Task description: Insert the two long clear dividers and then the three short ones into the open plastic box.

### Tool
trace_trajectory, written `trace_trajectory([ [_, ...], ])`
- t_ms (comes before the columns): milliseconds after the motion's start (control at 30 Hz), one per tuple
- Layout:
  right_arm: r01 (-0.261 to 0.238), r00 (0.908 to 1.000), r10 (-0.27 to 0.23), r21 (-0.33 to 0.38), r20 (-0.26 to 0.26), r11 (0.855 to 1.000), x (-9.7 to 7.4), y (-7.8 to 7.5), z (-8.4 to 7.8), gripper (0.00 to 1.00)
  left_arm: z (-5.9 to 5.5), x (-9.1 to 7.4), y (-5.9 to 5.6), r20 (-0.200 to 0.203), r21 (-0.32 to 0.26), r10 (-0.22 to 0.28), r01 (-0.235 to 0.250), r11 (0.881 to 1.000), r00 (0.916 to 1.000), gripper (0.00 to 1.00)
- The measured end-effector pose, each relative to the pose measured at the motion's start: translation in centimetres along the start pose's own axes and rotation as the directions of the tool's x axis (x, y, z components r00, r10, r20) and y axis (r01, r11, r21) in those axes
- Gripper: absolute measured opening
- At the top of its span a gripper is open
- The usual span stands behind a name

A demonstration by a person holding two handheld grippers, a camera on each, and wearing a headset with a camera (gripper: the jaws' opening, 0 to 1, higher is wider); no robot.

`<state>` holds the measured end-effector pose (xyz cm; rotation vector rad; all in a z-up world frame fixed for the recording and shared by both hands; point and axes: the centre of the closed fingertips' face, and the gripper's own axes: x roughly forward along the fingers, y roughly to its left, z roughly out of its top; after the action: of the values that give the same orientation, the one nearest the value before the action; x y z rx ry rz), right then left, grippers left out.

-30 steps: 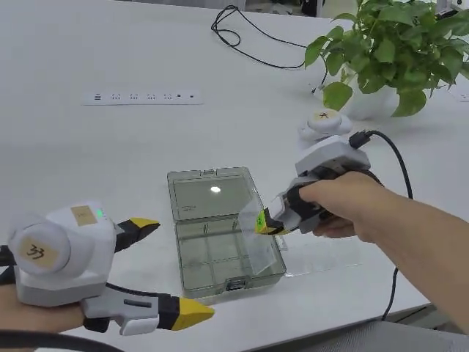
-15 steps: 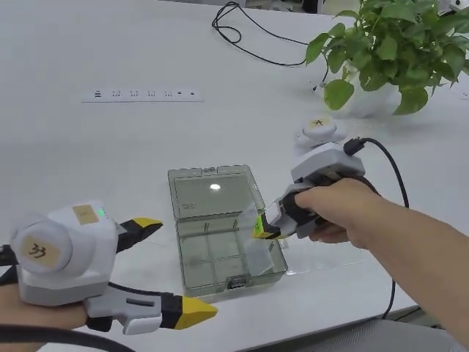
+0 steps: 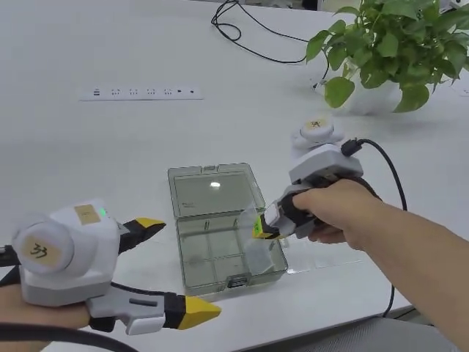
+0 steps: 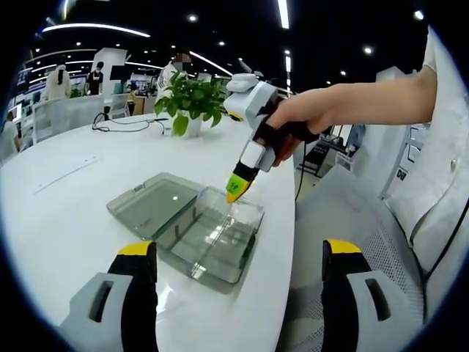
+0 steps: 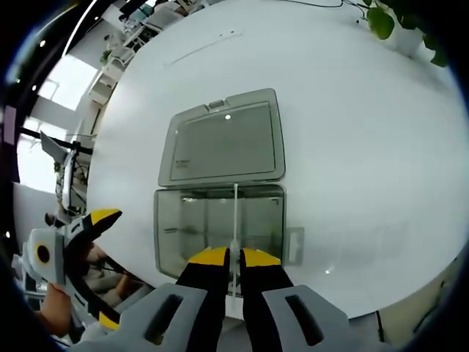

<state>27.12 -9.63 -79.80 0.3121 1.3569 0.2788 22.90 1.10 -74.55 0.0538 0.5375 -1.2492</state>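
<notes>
Clear divider barely visible, pinched in right claw over box, left claw agape

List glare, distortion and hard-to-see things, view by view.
Head view: a lamp glint on the box lid; the clear divider is faint. Left gripper view: fisheye curves the table edge. Right gripper view: same glint, divider edge-on, a thin line.

right hand-held gripper lower, divider closer to box
</notes>
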Motion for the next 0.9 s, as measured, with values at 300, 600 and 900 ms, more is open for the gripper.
trace_trajectory([
  [300, 0.011, 0.9999, -0.011, -0.03, -0.01, 0.999, 0.1, 0.3, 0.1, 0.07, -0.1, 0.0, 0.0, -0.005, -0.001, -0.001, 0.001, 1.0, 1.0, 0.95],
  [600, 0.008, 0.9999, -0.009, -0.076, -0.013, 0.997, 0.7, 1.1, 0.1, 0.08, -0.2, 0.0, 0.1, -0.006, -0.003, 0.004, -0.004, 1.0, 1.0, 0.95],
  [900, -0.004, 0.9998, 0.002, -0.108, -0.018, 0.994, 1.7, 0.9, -0.1, 0.09, -0.2, -0.1, 0.2, -0.009, -0.003, 0.01, -0.01, 1.0, 0.9999, 0.96],
])
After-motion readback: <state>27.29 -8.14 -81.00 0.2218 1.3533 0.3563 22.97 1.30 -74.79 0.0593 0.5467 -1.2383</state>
